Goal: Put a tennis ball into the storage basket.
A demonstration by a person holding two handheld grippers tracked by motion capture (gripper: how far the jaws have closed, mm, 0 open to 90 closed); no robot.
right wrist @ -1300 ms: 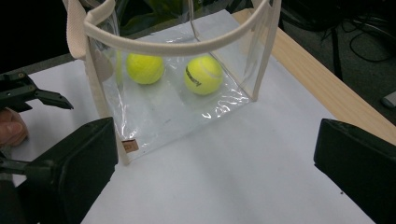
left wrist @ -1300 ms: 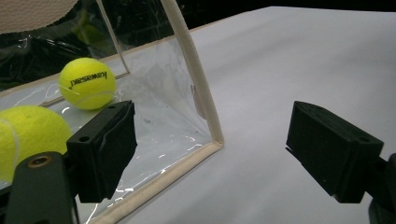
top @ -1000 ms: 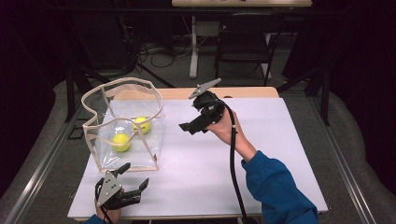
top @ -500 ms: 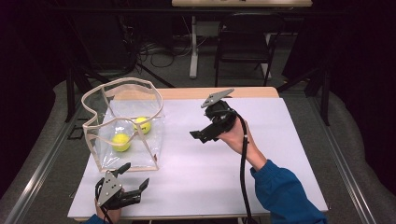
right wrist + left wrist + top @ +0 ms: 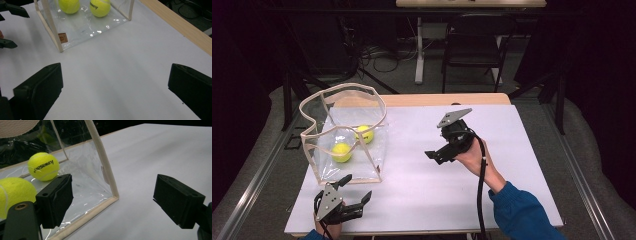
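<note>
On a white worktop, a clear plastic bag with tan edging stands open at the left, two yellow tennis balls lying inside, near each other. The right gripper, jaws spread and empty, hangs over mid-worktop well apart from the bag; the left gripper, likewise spread, sits just beside the bag's near corner.

White-topped table, wooden far edge, clear bag standing at its left side

Blue sleeve — black hand-held gripper, grey three-cornered plate, black cable.
</note>
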